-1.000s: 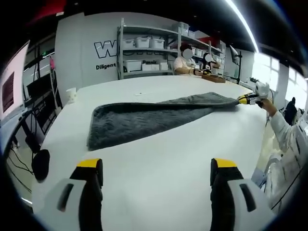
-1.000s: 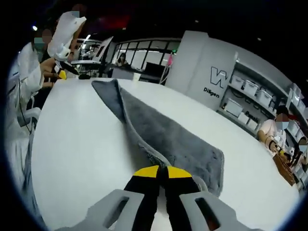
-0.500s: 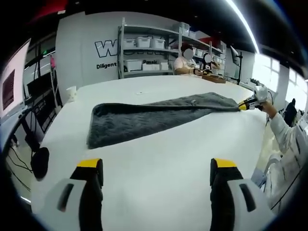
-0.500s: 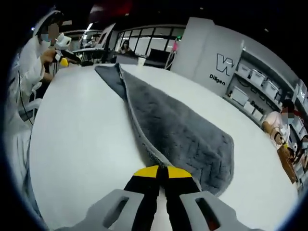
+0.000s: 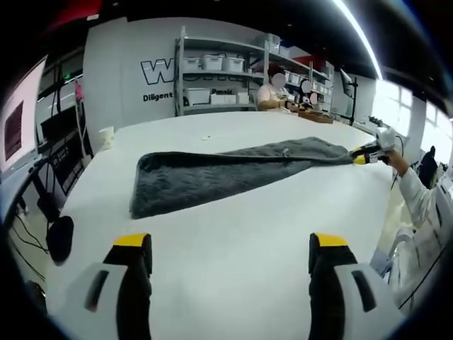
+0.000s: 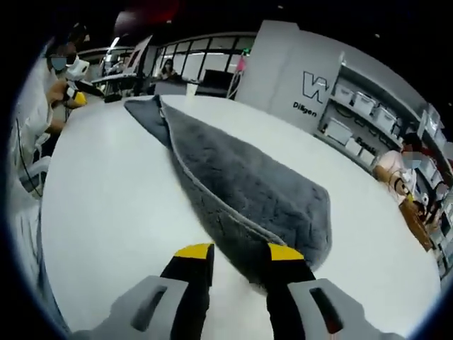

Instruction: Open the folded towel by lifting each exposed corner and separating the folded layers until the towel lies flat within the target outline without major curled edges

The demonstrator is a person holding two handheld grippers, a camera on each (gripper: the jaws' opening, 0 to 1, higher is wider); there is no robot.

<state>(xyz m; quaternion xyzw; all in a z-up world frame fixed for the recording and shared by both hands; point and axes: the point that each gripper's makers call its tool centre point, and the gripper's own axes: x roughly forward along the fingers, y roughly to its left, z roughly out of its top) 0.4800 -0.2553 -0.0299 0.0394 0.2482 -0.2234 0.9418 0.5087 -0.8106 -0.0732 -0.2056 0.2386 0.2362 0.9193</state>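
Towel [image 6: 248,191] is sagging soft and limp; right tongs [image 6: 237,256] are gaping around its corner, left tongs [image 5: 226,244] hanging released.

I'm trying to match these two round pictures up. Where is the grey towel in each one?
Left gripper view: the grey towel lies across the middle of the white table, beyond the open claw.
Right gripper view: the towel runs from upper left down to the open claw.
Shared landmark: the shelving with white bins.
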